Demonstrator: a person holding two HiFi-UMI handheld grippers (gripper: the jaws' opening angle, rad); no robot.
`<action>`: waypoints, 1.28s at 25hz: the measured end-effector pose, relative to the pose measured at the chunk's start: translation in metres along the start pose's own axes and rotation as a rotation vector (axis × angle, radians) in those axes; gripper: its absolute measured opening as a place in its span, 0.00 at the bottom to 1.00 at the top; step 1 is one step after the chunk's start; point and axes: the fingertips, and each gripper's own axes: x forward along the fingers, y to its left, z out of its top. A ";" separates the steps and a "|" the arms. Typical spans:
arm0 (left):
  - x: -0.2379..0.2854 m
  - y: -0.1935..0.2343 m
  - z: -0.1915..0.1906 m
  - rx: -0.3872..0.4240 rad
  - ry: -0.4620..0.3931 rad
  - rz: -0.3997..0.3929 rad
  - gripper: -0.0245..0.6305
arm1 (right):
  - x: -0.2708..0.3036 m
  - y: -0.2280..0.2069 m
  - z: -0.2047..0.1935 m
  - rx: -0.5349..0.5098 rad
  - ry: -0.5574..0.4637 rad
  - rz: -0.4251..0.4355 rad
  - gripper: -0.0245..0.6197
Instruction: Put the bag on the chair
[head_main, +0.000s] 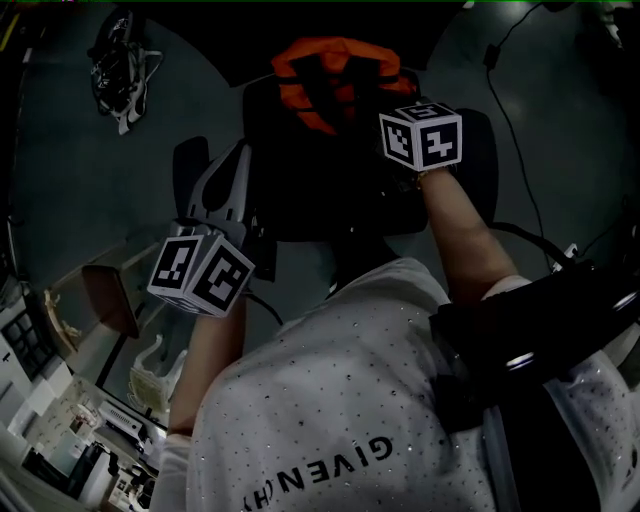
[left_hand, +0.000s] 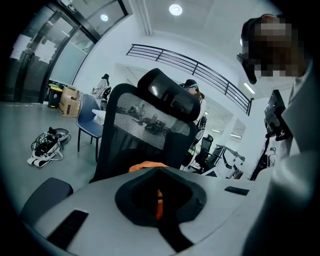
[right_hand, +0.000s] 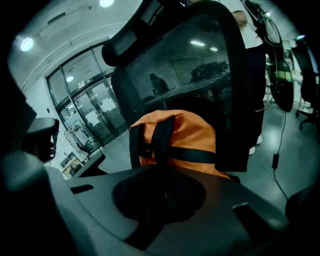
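Right gripper has its jaws drawn together on the black strap that runs down the front of the orange bag. That bag is over the seat of the chair, up against the mesh backrest and below the headrest. The gripper's body hides whether its base rests on the seat.

Left gripper hangs at the chair's left side, near the armrest. Its jaws are closed to a thin slit with nothing in them, and a sliver of the bag's orange shows through.

Off the chair's left side a pair of shoes lies on the grey floor. Farther from the chair stand a blue chair and a cardboard box.
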 end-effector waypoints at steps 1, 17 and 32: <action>-0.002 0.000 0.001 0.000 0.000 0.004 0.04 | -0.001 0.002 0.001 -0.005 -0.001 0.004 0.07; -0.056 -0.033 0.065 0.034 -0.143 -0.024 0.04 | -0.052 0.032 0.061 -0.041 -0.114 -0.092 0.44; -0.145 -0.104 0.093 0.124 -0.269 -0.182 0.04 | -0.217 0.172 0.127 -0.198 -0.518 0.083 0.04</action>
